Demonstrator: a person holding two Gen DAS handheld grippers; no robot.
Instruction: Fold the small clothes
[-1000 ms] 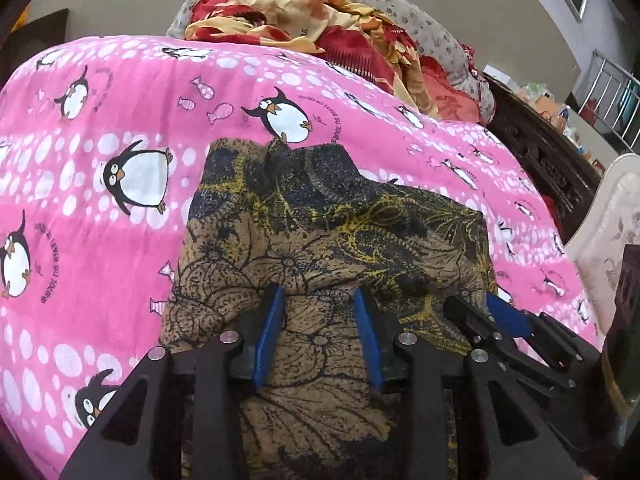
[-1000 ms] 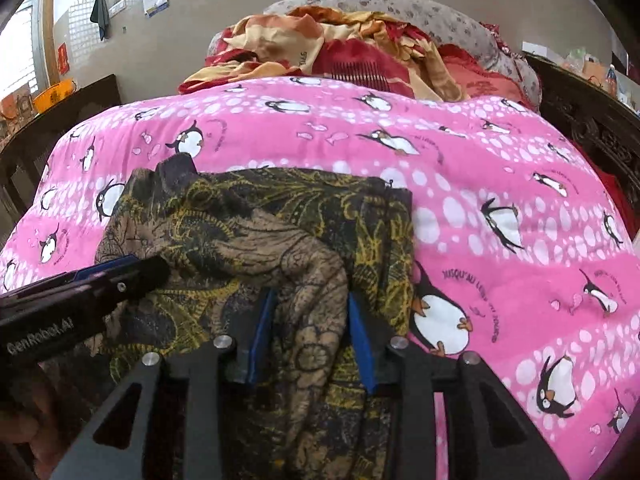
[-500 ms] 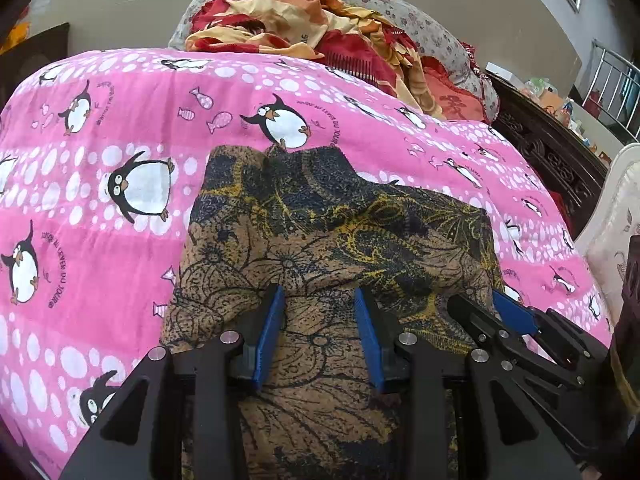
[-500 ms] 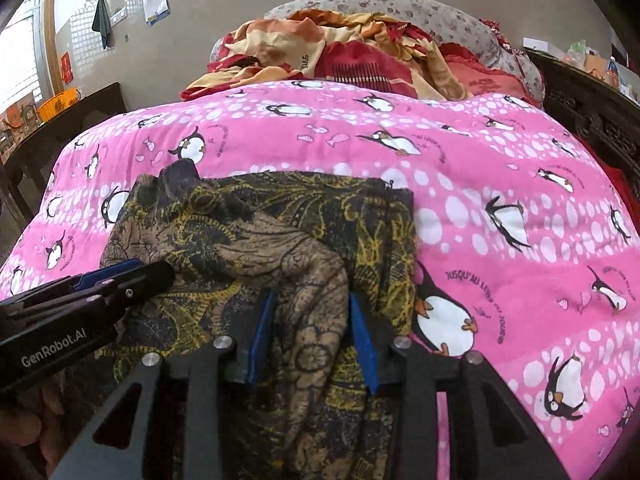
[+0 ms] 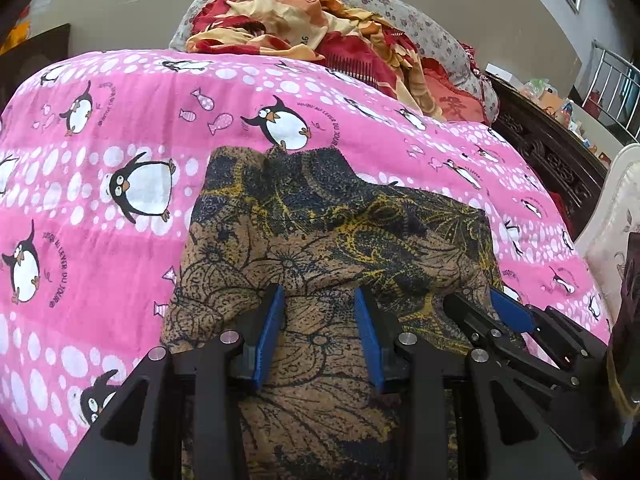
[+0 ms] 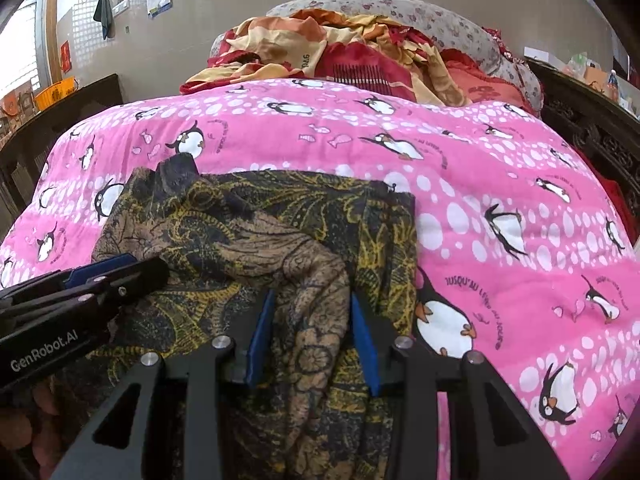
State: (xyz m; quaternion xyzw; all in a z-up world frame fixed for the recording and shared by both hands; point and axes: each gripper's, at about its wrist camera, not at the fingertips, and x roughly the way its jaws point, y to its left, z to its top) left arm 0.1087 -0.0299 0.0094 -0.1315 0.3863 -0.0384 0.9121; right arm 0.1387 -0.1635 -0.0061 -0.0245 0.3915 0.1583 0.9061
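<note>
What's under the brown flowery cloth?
The brown flowery cloth lies on a pink penguin blanket, which shows all round it. Whatever the cloth itself covers is hidden.

From my seat, the brown-and-black flower-patterned cloth garment (image 5: 328, 240) lies on the pink penguin-print bed cover (image 5: 120, 128), its near part running toward me. My left hand-held gripper (image 5: 319, 332) and right hand-held gripper (image 6: 310, 334) sit side by side at that near part, each with a bunch of cloth between its jaws. Behind the garment lies a stretch of cover, then the crumpled red-and-cream blanket heap (image 6: 320, 56) on the grey flowered pillow (image 6: 440, 24) (at the far end). The dark carved wooden bed frame (image 5: 548, 152) runs along the right.
</note>
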